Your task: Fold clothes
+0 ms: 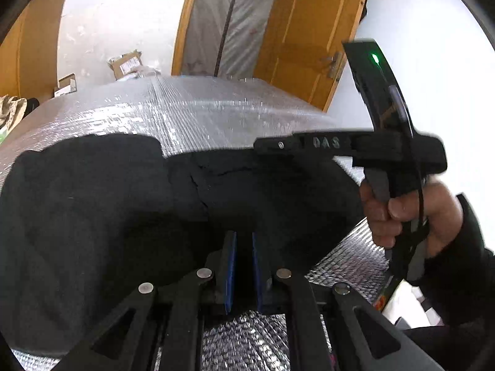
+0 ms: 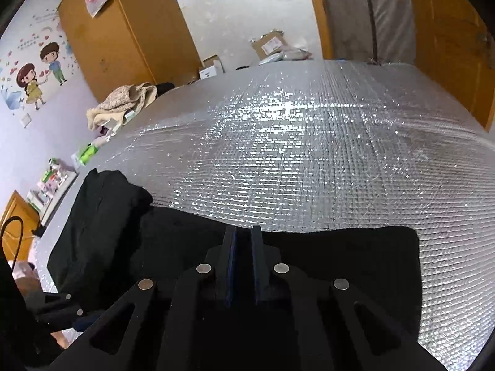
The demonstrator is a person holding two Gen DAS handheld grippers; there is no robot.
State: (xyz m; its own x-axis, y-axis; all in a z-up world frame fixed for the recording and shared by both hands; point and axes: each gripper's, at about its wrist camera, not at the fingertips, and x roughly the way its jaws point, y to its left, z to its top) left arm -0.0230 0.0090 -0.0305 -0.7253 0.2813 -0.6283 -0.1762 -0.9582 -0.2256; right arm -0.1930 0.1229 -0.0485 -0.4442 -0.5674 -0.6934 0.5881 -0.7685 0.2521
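1. Far left in the right wrist view, a cartoon wall sticker (image 2: 40, 74) of two figures sits on a pale wall. A beige knitted cloth (image 2: 123, 105) lies heaped beside the left edge of the silver foil sheet (image 2: 309, 139).
2. The black garment (image 2: 340, 262) lies on the near part of the foil sheet. Its left portion is bunched into a raised fold, and the rest spreads flat to a straight right edge.
3. The left hand-held gripper (image 1: 243, 236) points down over the near side of the garment (image 1: 92, 216). Its blue pads stand a narrow gap apart. Only dark cloth shows in the gap, and I cannot tell whether the pads pinch it.
4. The right hand-held gripper (image 2: 243, 232) has its fingertips at the garment's far edge, where black cloth meets foil. Its jaws are also narrow, with black between them, so I cannot tell whether it has a grip.
5. In the left wrist view that right hand-held gripper (image 1: 263, 147) reaches in from the right, level over the garment's far edge. A person's hand (image 1: 411, 216) in a dark sleeve is wrapped around its handle.
6. Behind the sheet a cardboard box (image 2: 269, 43) stands by the white wall, and a wooden door (image 1: 309, 46) is open to the right.
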